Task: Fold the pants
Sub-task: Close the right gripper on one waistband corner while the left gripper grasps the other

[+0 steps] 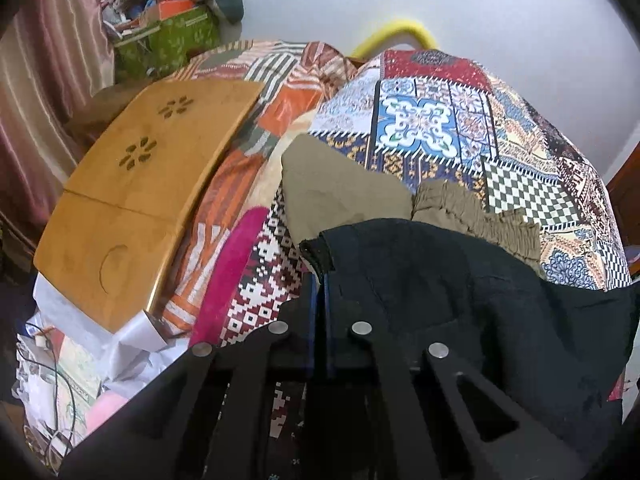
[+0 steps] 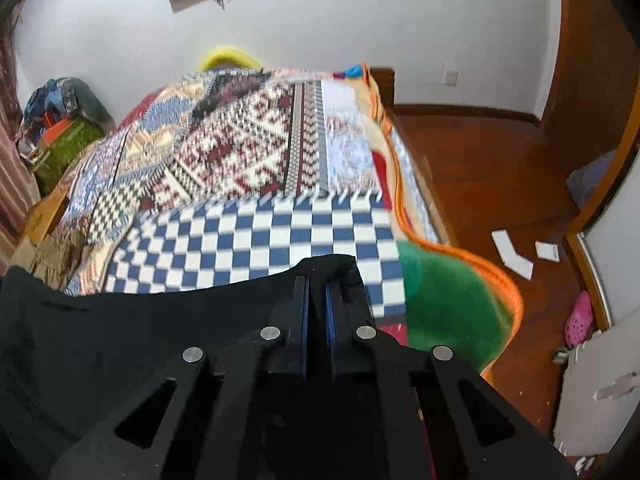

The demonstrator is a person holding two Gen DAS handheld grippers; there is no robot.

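Note:
Black pants (image 1: 460, 280) hang stretched between both grippers above a patchwork bedspread (image 1: 432, 120). My left gripper (image 1: 319, 276) is shut on the pants' left corner, the cloth bunched at its tips. In the right wrist view the same black pants (image 2: 140, 320) spread leftward, and my right gripper (image 2: 318, 284) is shut on their other corner, with fabric wrapped over the fingertips. Olive khaki pants (image 1: 340, 192) lie on the bed just beyond the black ones, their gathered waistband at the right; a bit of the khaki pants (image 2: 56, 256) shows at the left edge of the right wrist view.
A wooden lap table (image 1: 140, 184) lies on the bed's left side beside a pink cushion (image 1: 228, 268). Cluttered boxes (image 1: 176, 24) stand by the wall. A green and orange blanket (image 2: 448, 300) hangs off the bed's right edge over a wooden floor (image 2: 500, 168) with scattered papers.

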